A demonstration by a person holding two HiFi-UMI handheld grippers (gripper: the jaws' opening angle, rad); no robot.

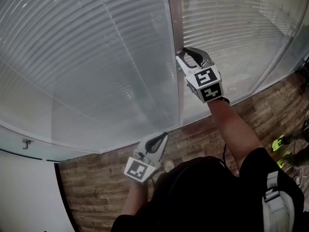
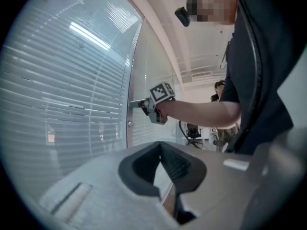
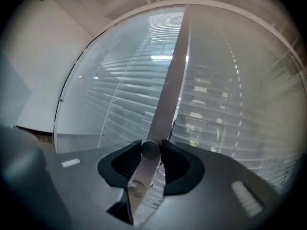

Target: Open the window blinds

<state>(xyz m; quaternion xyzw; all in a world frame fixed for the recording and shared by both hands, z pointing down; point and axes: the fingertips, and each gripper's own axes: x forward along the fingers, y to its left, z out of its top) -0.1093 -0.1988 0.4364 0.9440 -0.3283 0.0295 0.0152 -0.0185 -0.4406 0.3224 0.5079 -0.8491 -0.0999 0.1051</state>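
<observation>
Window blinds (image 1: 72, 57): horizontal slats behind glass, in two panes, one either side of a vertical frame post (image 1: 174, 18). Straight ahead of both grippers, above a wood-look floor (image 1: 96, 187).

Left pane: slats pale grey, lying near flat against one another, little showing through. Thin cord (image 1: 116, 28) running down across them.

Left gripper (image 1: 163, 138): low, near the sill, well apart from the post and to its left. Jaws brought together at the tips, nothing between them. Idle, by the look of it.

Frame post: long axis vertical. Carrying a small round knob (image 3: 150, 149), presumably the tilt control, with a second small round fitting (image 3: 135, 188) close by on the same post.

Right gripper (image 1: 187, 53): level, pointed square at the post, jaws clamped on the knob, one pad to each side. Knob stem in line with the gripper's own pointing axis, so a roll of the wrist judged sufficient to turn it; no reach or re-grip called for. Right hand plainly the nearer, being on the control itself.

Right pane: slats slightly canted, bright patches visible between several. Judged partly opened at most; further turning likely needed. Risk noted: pads slipping round the smooth knob.
</observation>
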